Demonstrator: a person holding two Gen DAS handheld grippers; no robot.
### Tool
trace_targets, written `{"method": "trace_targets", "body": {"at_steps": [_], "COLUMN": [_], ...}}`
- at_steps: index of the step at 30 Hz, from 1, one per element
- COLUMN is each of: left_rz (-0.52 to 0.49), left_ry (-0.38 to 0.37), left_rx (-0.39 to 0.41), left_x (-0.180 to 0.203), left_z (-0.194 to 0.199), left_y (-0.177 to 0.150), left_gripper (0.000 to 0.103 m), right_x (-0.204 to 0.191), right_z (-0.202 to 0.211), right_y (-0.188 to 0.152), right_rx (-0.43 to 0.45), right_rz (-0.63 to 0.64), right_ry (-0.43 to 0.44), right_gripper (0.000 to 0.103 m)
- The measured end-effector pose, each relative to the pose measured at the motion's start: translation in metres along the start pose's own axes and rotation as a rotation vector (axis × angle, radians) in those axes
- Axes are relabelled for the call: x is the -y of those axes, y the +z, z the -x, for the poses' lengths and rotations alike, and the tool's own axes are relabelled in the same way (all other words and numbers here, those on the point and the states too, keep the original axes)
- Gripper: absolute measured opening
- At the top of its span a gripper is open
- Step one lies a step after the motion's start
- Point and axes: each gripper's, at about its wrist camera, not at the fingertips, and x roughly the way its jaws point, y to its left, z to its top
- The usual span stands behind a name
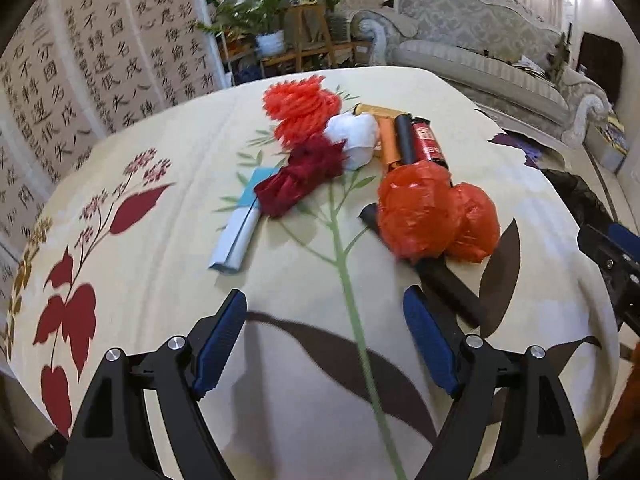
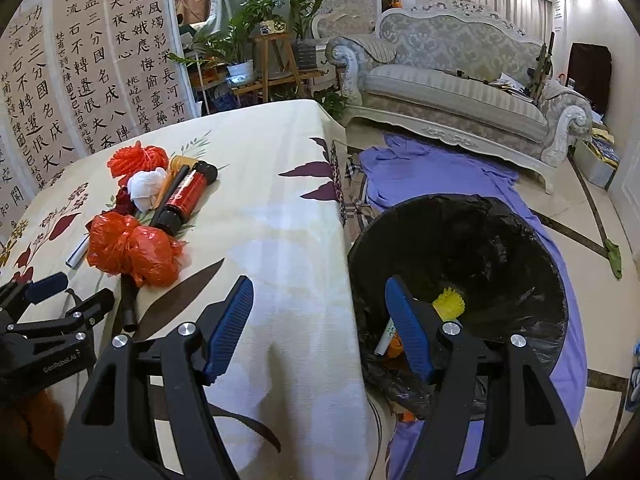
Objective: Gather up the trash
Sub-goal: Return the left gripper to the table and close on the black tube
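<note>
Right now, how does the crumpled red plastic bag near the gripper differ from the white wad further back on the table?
The red plastic bag is glossy and translucent orange-red; the white wad is matte and pale. The bag is much bulkier, bunched in two lobes, while the wad is one small ball. The bag lies over a black tube at the near edge of the pile; the wad sits mid-pile among other scraps. Both are crumpled, loose and still on the table.

The left hand-held gripper [image 2: 72,296] bears the brand "GenRobot.AI" in small white letters on its black body. The calligraphy panels [image 2: 100,80] carry large brushed Chinese characters, among them 功盖三分國 and 名成八陣. The red can's [image 2: 186,194] label is too small to read.
</note>
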Motion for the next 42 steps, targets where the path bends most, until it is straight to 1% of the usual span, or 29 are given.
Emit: {"method": "trace_targets", "body": {"at_steps": [4,8,10,12,14,16,20,22,26,29,31,32,34,37,38,40,42], "left_rz": [-0.006,-0.008,-0.015,-0.030,-0.018,-0.003,-0.008,0.002,-0.001,-0.021,-0.041,-0.048,-0.063,-0.092,-0.095,-0.087,-0.076], "left_ry": [-0.041,-0.076,-0.077,-0.062,-0.079,-0.096,-0.084,-0.082,-0.085,-0.094,-0.104,-0.105,-0.108,-0.101,-0.101,-0.117,-0.117], "left_rx": [0.018,0.022,0.025,0.007,-0.018,-0.024,-0.015,-0.016,-0.011,0.003,0.013,0.018,0.027,0.041,0.043,0.047,0.046], "left_x": [0.009,0.023,0.028,0.030,0.027,0.021,0.009,0.004,0.003,0.008,0.010,0.011,0.012,0.010,0.011,0.005,-0.002], "left_z": [0.006,0.004,0.001,-0.005,-0.008,-0.008,-0.004,-0.002,-0.003,-0.005,-0.003,-0.002,0.000,0.002,0.002,0.003,0.003], "left_y": [0.004,0.011,0.014,0.014,0.011,0.008,0.000,-0.001,0.002,0.006,0.006,0.005,0.003,0.000,-0.001,-0.002,-0.002], "left_gripper": [0.079,0.079,0.079,0.079,0.079,0.079,0.077,0.071,0.069,0.059,0.047,0.045,0.031,0.017,0.015,0.015,0.015], "right_x": [0.000,0.000,0.000,-0.002,-0.003,-0.005,-0.009,-0.010,-0.013,-0.016,-0.017,-0.018,-0.021,-0.026,-0.029,-0.034,-0.041], "right_z": [0.000,0.000,-0.001,-0.002,-0.001,-0.001,-0.001,-0.001,-0.002,-0.002,-0.001,0.000,0.001,0.000,0.000,0.000,0.000], "right_y": [0.000,-0.001,-0.003,-0.004,-0.006,-0.006,-0.006,-0.007,-0.007,-0.007,-0.006,-0.006,-0.005,-0.003,-0.002,-0.001,-0.001], "right_rx": [-0.001,-0.006,-0.013,-0.017,-0.018,-0.019,-0.020,-0.022,-0.025,-0.028,-0.027,-0.025,-0.023,-0.023,-0.023,-0.024,-0.024], "right_rz": [0.001,-0.005,-0.005,0.000,0.005,0.008,0.016,0.020,0.027,0.032,0.035,0.037,0.045,0.055,0.059,0.068,0.078], "right_ry": [-0.001,-0.005,-0.005,-0.004,-0.001,0.002,0.006,0.008,0.009,0.008,0.008,0.009,0.011,0.015,0.017,0.023,0.031], "right_gripper": [0.067,0.067,0.067,0.067,0.067,0.067,0.067,0.067,0.067,0.067,0.067,0.067,0.067,0.067,0.067,0.067,0.067]}}
